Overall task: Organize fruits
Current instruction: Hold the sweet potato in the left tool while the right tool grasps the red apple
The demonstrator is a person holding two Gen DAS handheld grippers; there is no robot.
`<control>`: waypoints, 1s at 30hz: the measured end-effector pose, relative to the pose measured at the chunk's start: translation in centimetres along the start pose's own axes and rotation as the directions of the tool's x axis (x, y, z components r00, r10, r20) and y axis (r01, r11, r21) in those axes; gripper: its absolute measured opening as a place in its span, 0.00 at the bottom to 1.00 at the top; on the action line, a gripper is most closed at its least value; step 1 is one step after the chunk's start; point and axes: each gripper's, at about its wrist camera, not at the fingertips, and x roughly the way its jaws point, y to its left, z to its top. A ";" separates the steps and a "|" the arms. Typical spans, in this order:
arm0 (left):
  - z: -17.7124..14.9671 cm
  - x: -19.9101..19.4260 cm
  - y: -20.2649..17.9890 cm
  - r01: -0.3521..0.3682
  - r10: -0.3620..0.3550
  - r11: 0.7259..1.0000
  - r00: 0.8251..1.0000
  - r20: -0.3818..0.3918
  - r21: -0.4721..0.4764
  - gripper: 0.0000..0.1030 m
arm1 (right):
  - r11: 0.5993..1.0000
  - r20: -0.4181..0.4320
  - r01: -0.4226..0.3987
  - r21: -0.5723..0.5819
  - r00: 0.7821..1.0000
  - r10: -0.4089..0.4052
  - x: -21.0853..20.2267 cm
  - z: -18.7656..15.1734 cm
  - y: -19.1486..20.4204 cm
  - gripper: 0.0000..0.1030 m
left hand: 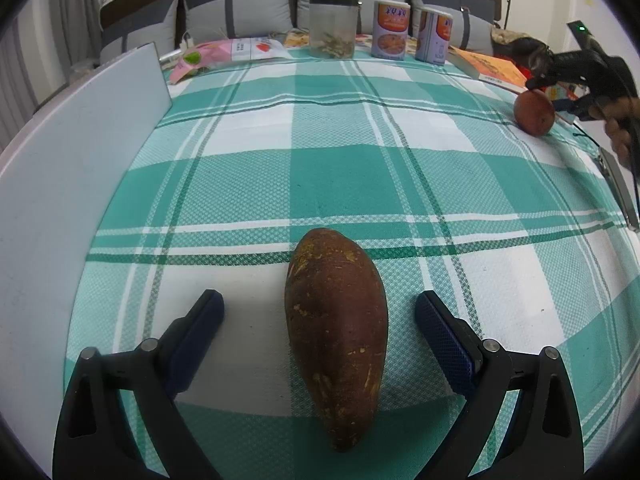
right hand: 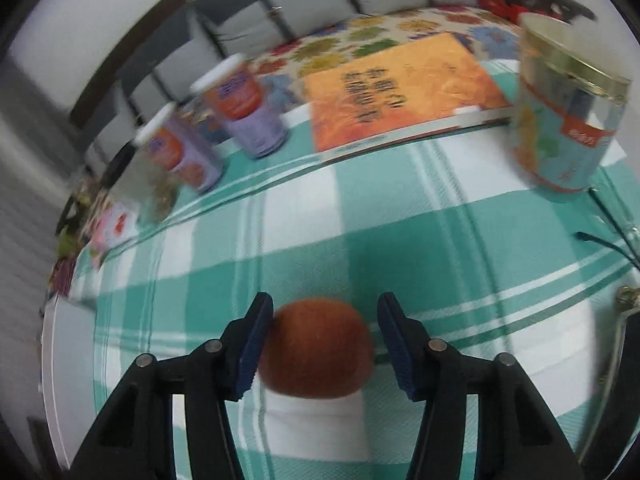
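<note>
Jaws of left gripper [left hand: 319, 306] wide around mottled sweet potato [left hand: 336, 336], right gripper [right hand: 325, 312] part-closed, straddling round reddish fruit [right hand: 316, 354]

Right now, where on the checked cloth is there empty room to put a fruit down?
The widest bare patch is the middle of the cloth, between the sweet potato near the left gripper and the cans at the back. The far edge is crowded: jar, cans, book. The red fruit takes the right corner.
</note>
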 end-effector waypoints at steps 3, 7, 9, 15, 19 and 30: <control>0.0 0.0 0.0 0.000 0.000 1.000 1.000 0.000 0.000 0.95 | 0.992 0.006 0.030 -0.119 1.000 -0.030 -1.7 -3.0 1.5 0.51; 0.0 0.0 0.0 0.000 0.000 1.000 1.000 0.000 0.000 0.95 | 0.988 -0.017 0.030 -0.151 0.999 -0.033 -3.0 -5.5 1.3 0.51; 0.0 0.0 0.0 0.000 0.000 1.000 1.000 0.000 0.000 0.95 | 0.988 -0.010 0.033 -0.150 0.999 -0.035 -3.7 -5.7 0.9 0.51; 0.0 0.0 0.0 0.001 -0.001 1.000 1.000 0.000 0.000 0.95 | 0.997 -0.051 0.019 -0.079 0.998 -0.023 -3.4 -4.6 -0.5 0.52; 0.0 0.0 0.0 0.001 -0.001 1.000 1.000 0.000 0.000 0.95 | 1.000 -0.080 0.000 -0.019 0.997 -0.001 -2.5 -3.8 -0.3 0.85; 0.0 0.0 0.0 0.003 -0.003 1.000 1.000 -0.001 -0.001 0.95 | 0.980 -0.103 0.152 -0.126 0.981 -0.165 0.1 -5.7 2.0 0.67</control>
